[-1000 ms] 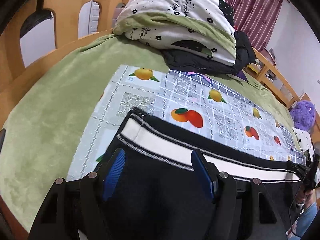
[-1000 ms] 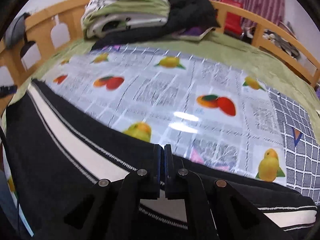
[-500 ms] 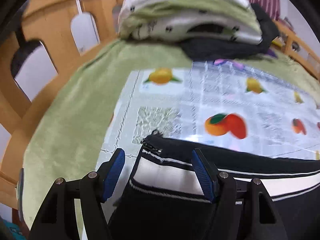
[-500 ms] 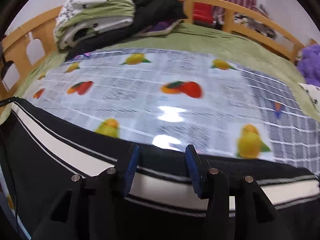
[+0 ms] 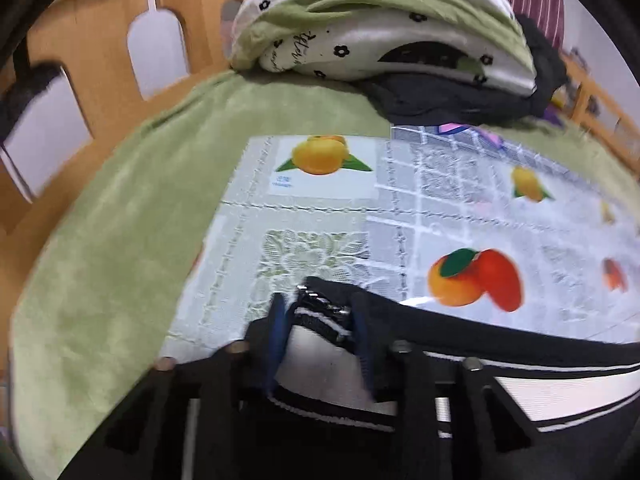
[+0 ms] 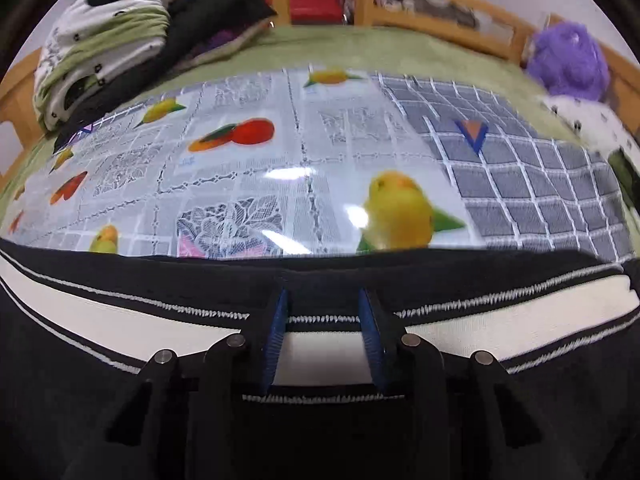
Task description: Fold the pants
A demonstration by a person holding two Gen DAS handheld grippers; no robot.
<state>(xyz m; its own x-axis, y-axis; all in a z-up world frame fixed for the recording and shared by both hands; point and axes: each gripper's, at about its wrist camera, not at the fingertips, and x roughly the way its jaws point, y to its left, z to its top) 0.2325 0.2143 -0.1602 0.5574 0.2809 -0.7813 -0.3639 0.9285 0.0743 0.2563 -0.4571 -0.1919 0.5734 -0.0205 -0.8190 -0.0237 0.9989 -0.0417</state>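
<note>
Black pants (image 6: 80, 380) with a white side stripe lie flat on a fruit-print plastic sheet (image 6: 248, 168). In the left wrist view the pants' end with a zipper (image 5: 320, 312) sits between my left gripper's (image 5: 320, 320) blue pads, which stand partly closed around it with a gap showing. My right gripper (image 6: 324, 312) is open over the white stripe (image 6: 500, 324), pads apart and holding nothing.
The sheet covers a green blanket (image 5: 120, 220) on a wooden-railed bed (image 5: 100, 40). A folded floral quilt (image 5: 380, 20) and dark clothes (image 5: 460, 96) are stacked at the head. A purple plush toy (image 6: 568, 60) lies at the far right.
The right gripper went from shut to open and moved right along the stripe. The left gripper moved to the pants' zippered end and its pads narrowed around it.
</note>
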